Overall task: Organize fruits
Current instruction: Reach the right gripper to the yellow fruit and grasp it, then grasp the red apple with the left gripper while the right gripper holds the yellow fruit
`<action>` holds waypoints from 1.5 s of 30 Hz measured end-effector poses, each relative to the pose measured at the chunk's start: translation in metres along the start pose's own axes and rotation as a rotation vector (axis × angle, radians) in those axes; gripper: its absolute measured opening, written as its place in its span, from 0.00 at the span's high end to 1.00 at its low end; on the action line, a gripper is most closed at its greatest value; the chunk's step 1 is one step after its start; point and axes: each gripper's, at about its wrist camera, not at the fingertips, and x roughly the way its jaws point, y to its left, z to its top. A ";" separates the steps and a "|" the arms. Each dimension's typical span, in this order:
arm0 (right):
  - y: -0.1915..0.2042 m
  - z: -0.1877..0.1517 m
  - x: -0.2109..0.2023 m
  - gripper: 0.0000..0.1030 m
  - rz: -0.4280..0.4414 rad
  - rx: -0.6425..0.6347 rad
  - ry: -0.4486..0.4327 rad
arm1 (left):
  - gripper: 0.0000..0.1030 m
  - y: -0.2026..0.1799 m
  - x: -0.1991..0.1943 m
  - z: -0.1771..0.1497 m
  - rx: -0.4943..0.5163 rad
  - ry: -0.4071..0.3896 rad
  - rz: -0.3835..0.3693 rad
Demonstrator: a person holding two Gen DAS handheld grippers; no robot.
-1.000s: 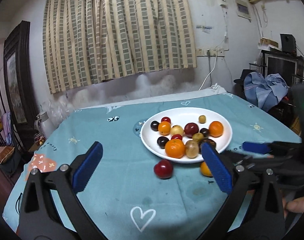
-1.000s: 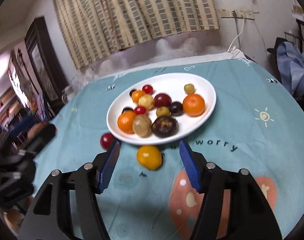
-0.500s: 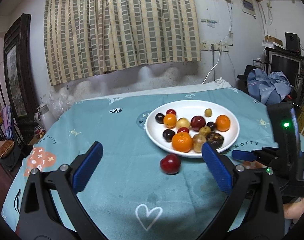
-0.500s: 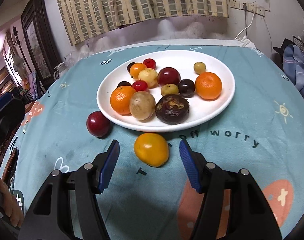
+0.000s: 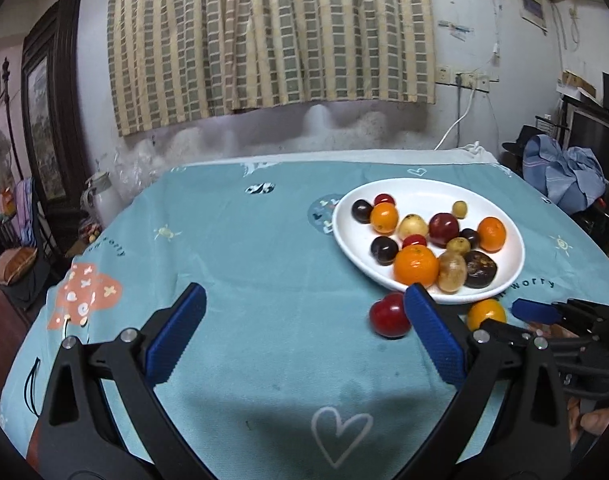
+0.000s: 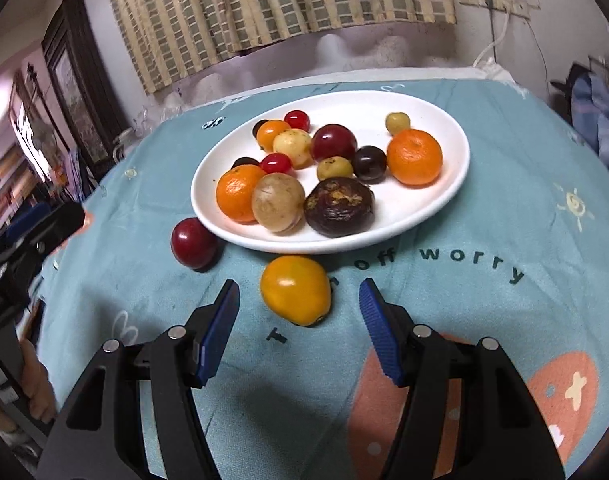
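A white plate (image 5: 512, 240) (image 6: 364, 108) holds several small fruits: oranges, red and dark plums, pale yellow ones. Two fruits lie on the teal cloth at its near rim. The red plum (image 5: 386, 314) (image 6: 194, 242) sits just beyond the right finger of my left gripper (image 5: 304, 304), which is open and holds nothing. The yellow-orange fruit (image 5: 486, 314) (image 6: 296, 290) lies between the tips of my right gripper (image 6: 300, 300), which is open, with a gap on each side. One blue pad of the right gripper (image 5: 532, 310) shows in the left wrist view.
The teal printed tablecloth (image 5: 244, 264) covers the whole table. A white jug (image 5: 100, 196) stands off its far left corner. Clothes (image 5: 560, 172) lie piled past the right side. A curtained wall runs behind. A person's hand (image 6: 36, 400) holds the left gripper's handle.
The left gripper swung leftward, so the plate and red plum slid right in its view. The right gripper came lower and closer to the yellow-orange fruit, then stayed still.
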 end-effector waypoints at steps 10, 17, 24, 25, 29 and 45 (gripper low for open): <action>-0.004 0.002 0.013 0.60 0.020 0.025 0.052 | 0.02 0.006 0.011 -0.002 -0.031 0.050 -0.004; -0.008 0.001 0.001 0.62 0.060 0.054 0.032 | 0.02 -0.006 0.019 -0.007 0.013 0.087 -0.067; -0.029 -0.013 -0.040 0.62 0.045 0.086 -0.009 | 0.02 -0.055 0.026 -0.024 0.230 0.120 -0.120; -0.032 -0.014 -0.040 0.62 0.044 0.093 -0.006 | 0.02 -0.061 0.029 -0.026 0.253 0.124 -0.120; -0.043 -0.017 -0.029 0.62 0.069 0.140 0.027 | 0.02 -0.074 0.045 -0.025 0.276 0.163 -0.161; -0.048 -0.021 -0.022 0.62 0.094 0.172 0.051 | 0.44 -0.061 0.077 -0.012 0.165 0.213 -0.273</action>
